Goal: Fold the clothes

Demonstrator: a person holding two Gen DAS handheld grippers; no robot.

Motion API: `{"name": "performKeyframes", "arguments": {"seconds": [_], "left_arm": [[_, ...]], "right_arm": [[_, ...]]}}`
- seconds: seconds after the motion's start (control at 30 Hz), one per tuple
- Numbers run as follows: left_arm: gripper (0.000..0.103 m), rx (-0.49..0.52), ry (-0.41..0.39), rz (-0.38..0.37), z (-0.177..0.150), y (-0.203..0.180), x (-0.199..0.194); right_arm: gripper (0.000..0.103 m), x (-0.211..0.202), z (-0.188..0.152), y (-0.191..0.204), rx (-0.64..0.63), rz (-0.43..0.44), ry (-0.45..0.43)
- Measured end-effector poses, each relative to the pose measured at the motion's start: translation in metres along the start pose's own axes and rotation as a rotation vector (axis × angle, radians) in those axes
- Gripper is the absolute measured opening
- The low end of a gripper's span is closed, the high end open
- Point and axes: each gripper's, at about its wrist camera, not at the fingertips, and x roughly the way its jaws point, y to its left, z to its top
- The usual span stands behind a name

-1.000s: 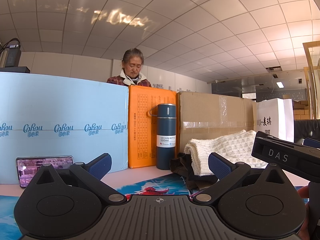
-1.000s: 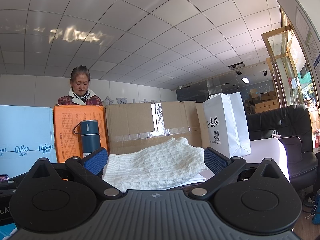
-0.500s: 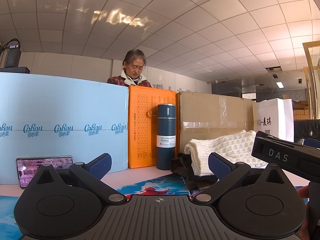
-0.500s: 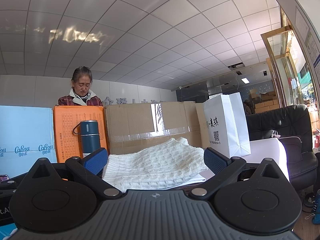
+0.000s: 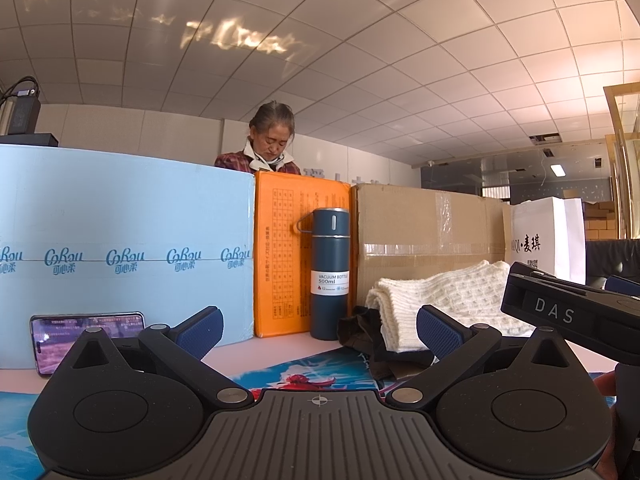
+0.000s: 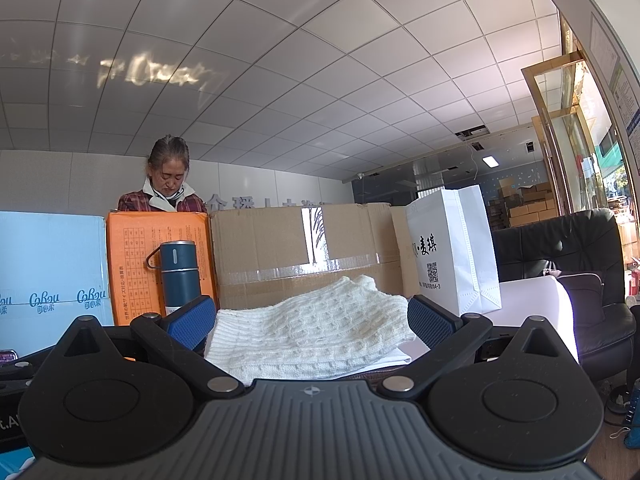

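A folded cream knit sweater point(image 5: 452, 300) lies on top of a dark garment point(image 5: 372, 336) at the right of the table. In the right wrist view the same sweater point(image 6: 312, 332) fills the space ahead, resting on a white layer. My left gripper point(image 5: 318, 330) is open and low over the table, with nothing between its blue pads. My right gripper point(image 6: 310, 318) is open too, level with the sweater, which lies beyond its fingertips. The right gripper's black body point(image 5: 568, 312) shows at the right edge of the left wrist view.
A dark blue vacuum bottle point(image 5: 330, 276) stands by an orange box point(image 5: 288, 256). A light blue box point(image 5: 120, 256), a cardboard box point(image 5: 424, 236) and a white bag point(image 6: 452, 252) line the back. A phone point(image 5: 84, 332) leans at left. A person point(image 5: 270, 148) stands behind. A black chair point(image 6: 568, 256) is at right.
Both grippers have stayed where they were, open. Only the person behind the boxes has shifted their head slightly.
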Motion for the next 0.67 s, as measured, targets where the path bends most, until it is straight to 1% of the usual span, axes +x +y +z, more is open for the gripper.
{"name": "performKeyframes", "arguments": {"seconds": [0.37, 0.67], "left_arm": [[0.103, -0.001, 0.000, -0.007, -0.0002, 0.0002, 0.0001], [0.103, 0.000, -0.007, 0.005, -0.0008, 0.0007, -0.0003]], "right_arm": [[0.103, -0.0005, -0.0006, 0.0003, -0.002, -0.001, 0.001], [0.103, -0.0001, 0.0000, -0.0008, 0.003, -0.001, 0.003]]}}
